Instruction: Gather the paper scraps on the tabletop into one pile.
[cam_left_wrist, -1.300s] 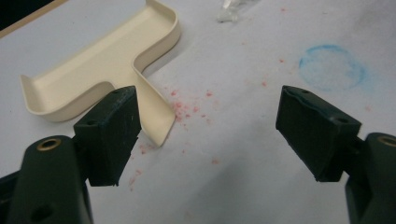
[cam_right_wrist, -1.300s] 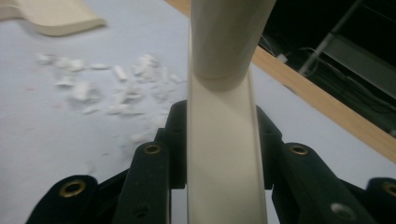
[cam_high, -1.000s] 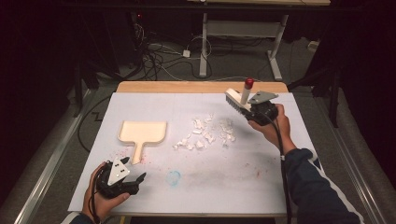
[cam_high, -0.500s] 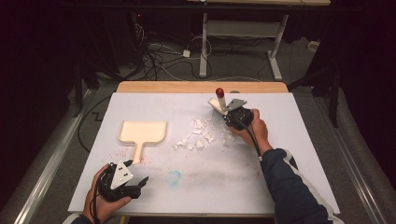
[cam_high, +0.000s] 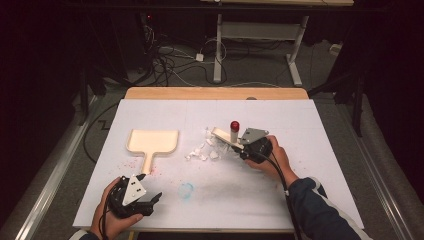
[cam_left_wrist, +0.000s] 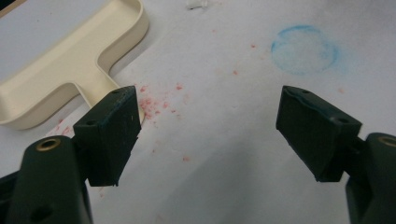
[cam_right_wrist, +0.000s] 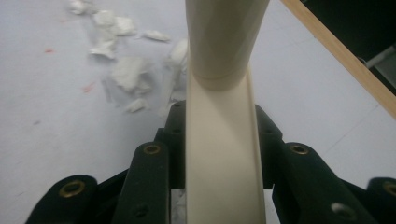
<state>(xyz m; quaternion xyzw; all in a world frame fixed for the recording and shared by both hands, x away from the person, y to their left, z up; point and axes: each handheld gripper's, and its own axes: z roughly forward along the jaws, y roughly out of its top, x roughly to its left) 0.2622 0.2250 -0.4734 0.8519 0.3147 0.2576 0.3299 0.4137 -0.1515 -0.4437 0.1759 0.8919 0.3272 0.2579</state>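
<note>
With the right gripper (cam_high: 235, 146) clenched on the cream brush handle (cam_right_wrist: 223, 140), sweep the white paper scraps (cam_high: 202, 151) at frame centre leftward toward the cream plastic dustpan (cam_high: 151, 141), which the open-jawed left gripper (cam_high: 150, 201) at lower left should steady.

no text, label, brand, number or sign can be read anywhere in these pictures. the white table cover (cam_high: 310, 150) carries only a blue ring stain (cam_high: 186, 190) near the front and scattered red specks (cam_left_wrist: 154, 103) beside the cream dustpan (cam_high: 151, 141); none of these form letters or figures.
</note>
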